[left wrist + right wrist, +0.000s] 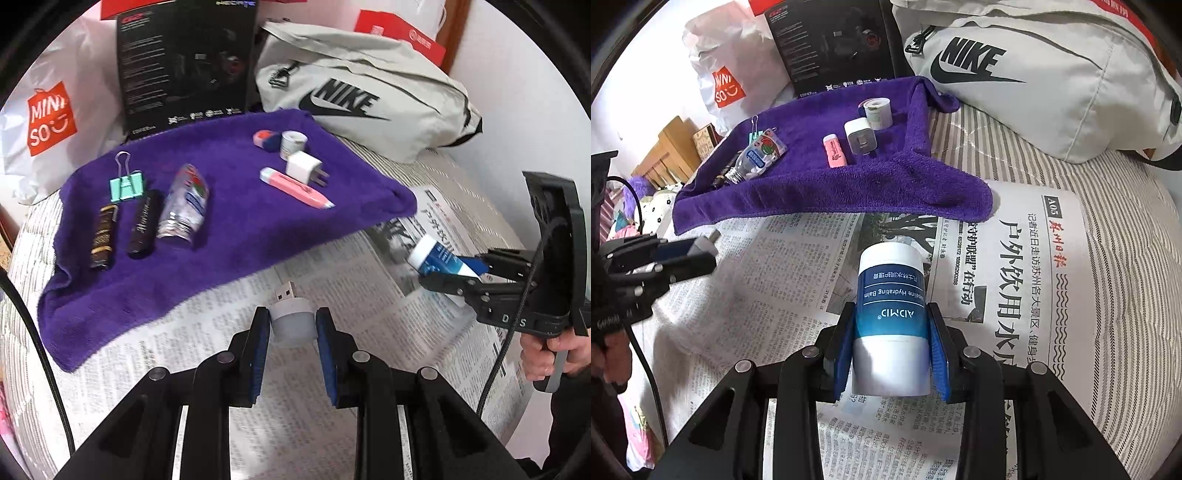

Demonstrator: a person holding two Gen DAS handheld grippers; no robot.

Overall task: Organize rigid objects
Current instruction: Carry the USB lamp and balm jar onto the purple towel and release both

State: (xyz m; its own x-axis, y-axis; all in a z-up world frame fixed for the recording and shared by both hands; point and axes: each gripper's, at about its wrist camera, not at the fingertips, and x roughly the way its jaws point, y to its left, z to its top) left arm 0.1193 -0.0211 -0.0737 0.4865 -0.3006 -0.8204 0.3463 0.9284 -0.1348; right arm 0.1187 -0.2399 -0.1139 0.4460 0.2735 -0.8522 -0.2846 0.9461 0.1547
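My left gripper (292, 325) is shut on a small white USB lamp (291, 317), its plug pointing forward, just in front of the purple towel (236, 236). My right gripper (892, 328) is shut on a blue-and-white balm stick (891, 317), held over the newspaper (1015, 295); both also show in the left wrist view (439, 260). On the towel lie a green binder clip (126, 186), two dark tubes (142, 227), a crushed bottle (184, 205), a pink highlighter (295, 186), a white charger (304, 166), a small jar (293, 142) and an eraser (266, 139).
A grey Nike bag (354, 92) lies behind the towel on the right. A black box (184, 62) and a white Miniso bag (51, 118) stand at the back. Newspaper covers a striped bed surface (1126, 258). The left gripper shows at the left of the right wrist view (683, 258).
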